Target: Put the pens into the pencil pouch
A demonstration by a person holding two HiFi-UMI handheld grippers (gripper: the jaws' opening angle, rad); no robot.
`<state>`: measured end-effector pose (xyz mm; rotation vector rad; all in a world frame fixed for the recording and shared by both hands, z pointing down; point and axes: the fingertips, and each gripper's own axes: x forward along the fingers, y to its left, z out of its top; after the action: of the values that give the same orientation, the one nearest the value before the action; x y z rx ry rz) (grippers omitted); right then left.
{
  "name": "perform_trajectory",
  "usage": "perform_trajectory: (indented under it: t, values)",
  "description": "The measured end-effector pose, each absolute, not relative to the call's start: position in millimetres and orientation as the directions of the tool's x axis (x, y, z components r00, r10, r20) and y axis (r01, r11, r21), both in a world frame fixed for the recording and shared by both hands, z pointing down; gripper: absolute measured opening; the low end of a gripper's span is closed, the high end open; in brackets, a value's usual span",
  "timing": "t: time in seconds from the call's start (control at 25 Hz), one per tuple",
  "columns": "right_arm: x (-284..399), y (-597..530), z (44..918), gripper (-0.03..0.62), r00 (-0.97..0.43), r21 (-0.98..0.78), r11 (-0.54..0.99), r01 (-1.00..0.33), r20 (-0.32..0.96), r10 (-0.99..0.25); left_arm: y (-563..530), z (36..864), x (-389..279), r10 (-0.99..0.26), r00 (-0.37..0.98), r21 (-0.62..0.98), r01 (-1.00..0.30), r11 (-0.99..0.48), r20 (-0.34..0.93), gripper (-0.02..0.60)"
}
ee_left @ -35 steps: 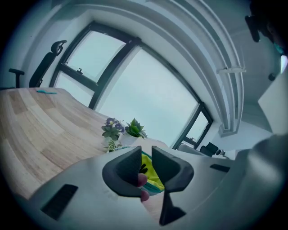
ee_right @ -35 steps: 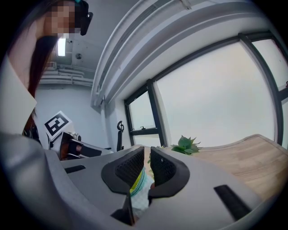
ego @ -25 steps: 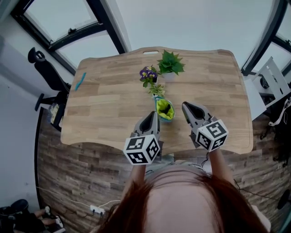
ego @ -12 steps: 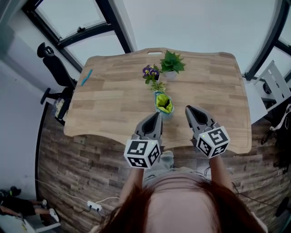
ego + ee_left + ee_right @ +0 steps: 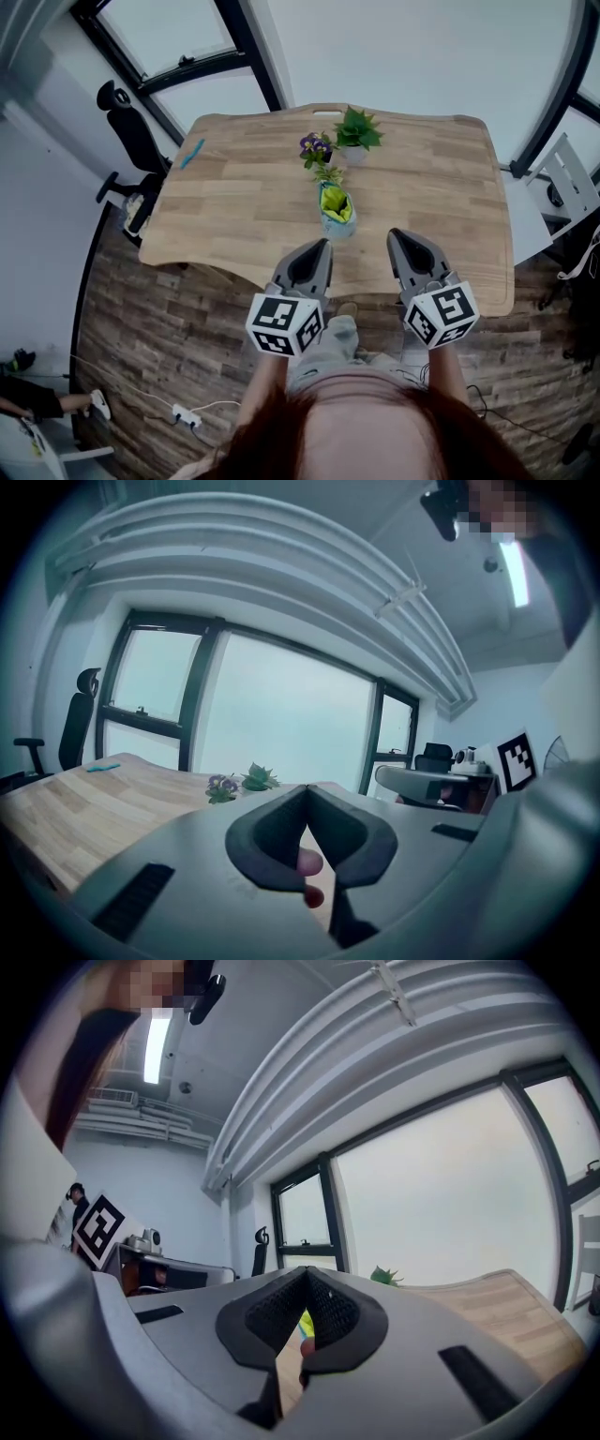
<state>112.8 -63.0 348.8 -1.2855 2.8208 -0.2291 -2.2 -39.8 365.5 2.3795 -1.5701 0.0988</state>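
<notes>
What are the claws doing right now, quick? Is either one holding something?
The left claw: closed, holding nothing.
The right claw: closed, holding nothing.

Open desk (image 5: 234, 216) at frame left and right, pouch (image 5: 337, 208) and potted plants (image 5: 356, 131) lined down the centre, pen (image 5: 192, 154) by upper-left edge

On the light wooden table (image 5: 431, 187), the yellow-green fabric pencil pouch (image 5: 337, 208) lies just before a purple-flowered plant (image 5: 316, 148). A green potted plant (image 5: 357, 131) stands behind, and a teal pen (image 5: 192, 154) lies far left.
</notes>
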Motion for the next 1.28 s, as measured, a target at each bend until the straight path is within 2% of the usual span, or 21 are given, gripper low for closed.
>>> perform_trajectory:
  t: [0.24, 0.64, 1.28]
  values:
    - [123.9, -34.3, 347.2, 0.0, -0.661, -0.216, 0.644, -0.734, 0.009, -0.75, -6.9, 351.5, 9.9, -0.893, 0.403, 0.221, -0.906, -0.36, 0.198, 0.003]
    - [137.3, -14.8, 329.8, 0.0, -0.604, -0.136, 0.602, -0.787, -0.03, -0.797, 14.1, 337.7, 23.7, -0.893, 0.418, 0.188, -0.902, -0.388, 0.168, 0.003]
    - [89.2, -20.3, 308.2, 0.0, -0.601, -0.053, 0.599, -0.799, 0.014, -0.799, 3.5, 316.7, -17.3, -0.9, 0.413, 0.203, -0.901, -0.383, 0.136, 0.003]
